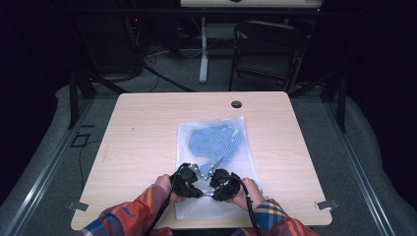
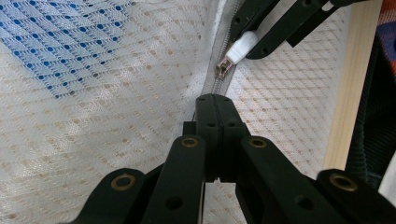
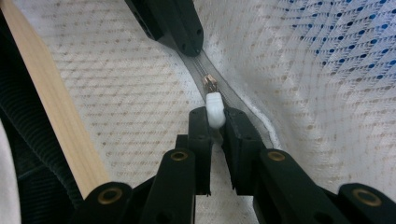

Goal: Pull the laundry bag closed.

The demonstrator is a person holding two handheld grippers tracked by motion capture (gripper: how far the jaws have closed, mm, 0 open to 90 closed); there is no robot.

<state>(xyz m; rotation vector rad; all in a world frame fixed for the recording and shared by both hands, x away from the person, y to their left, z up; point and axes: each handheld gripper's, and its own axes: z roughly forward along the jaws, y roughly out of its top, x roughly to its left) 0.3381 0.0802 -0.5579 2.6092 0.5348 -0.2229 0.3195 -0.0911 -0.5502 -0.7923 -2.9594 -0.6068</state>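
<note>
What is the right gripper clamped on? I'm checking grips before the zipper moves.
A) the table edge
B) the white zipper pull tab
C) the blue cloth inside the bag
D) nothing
B: in the right gripper view, the right gripper has its jaws pressed on either side of the white zipper pull tab of the mesh bag.

The light wooden bench (image 1: 142, 132) carries a white mesh bag (image 1: 206, 206), apparently with blue cloth (image 1: 214, 142) inside.
</note>
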